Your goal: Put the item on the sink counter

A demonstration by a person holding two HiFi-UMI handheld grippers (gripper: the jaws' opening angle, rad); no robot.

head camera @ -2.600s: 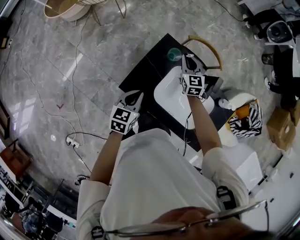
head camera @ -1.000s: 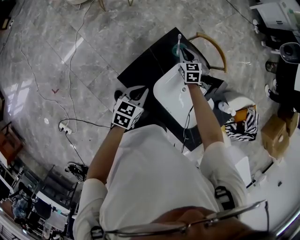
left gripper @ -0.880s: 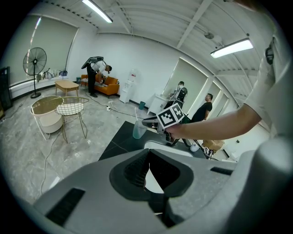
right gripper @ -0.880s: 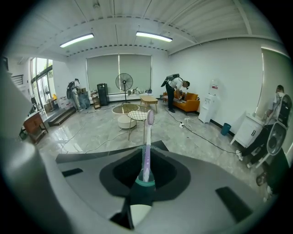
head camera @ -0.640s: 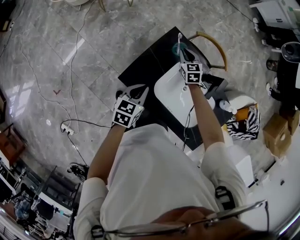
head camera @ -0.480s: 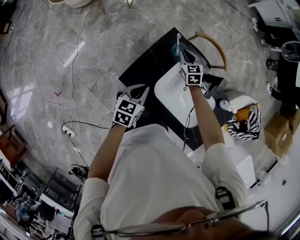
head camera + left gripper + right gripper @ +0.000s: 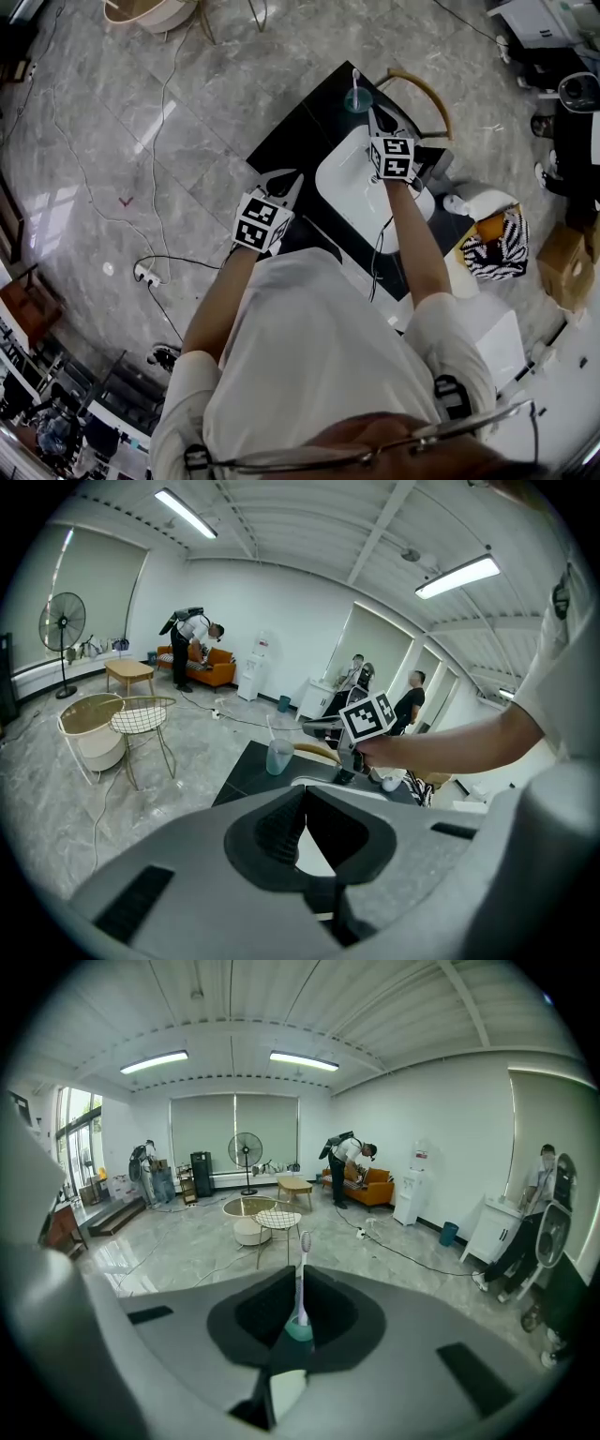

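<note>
A teal cup (image 7: 356, 99) with a white toothbrush (image 7: 354, 79) standing in it sits at the far corner of the black sink counter (image 7: 291, 141). My right gripper (image 7: 376, 116) hovers just short of the cup over the white basin's (image 7: 342, 192) far rim. Its jaws are slightly open and hold nothing. In the right gripper view the toothbrush (image 7: 301, 1274) and cup (image 7: 298, 1331) show through the gap of that gripper (image 7: 300, 1277). My left gripper (image 7: 287, 178) is shut and empty over the counter's left side; the left gripper view (image 7: 302, 794) shows its tips meeting.
A wooden-backed chair (image 7: 419, 90) stands behind the counter. A white bottle (image 7: 456, 204) and a striped bag (image 7: 495, 249) lie to the right. A power strip with cables (image 7: 145, 274) is on the floor at the left. Wire chairs (image 7: 139, 727) and several people are in the background.
The toothbrush now stands in the cup. My right gripper has drawn back a little from the cup toward the basin. The left gripper has hardly moved.
</note>
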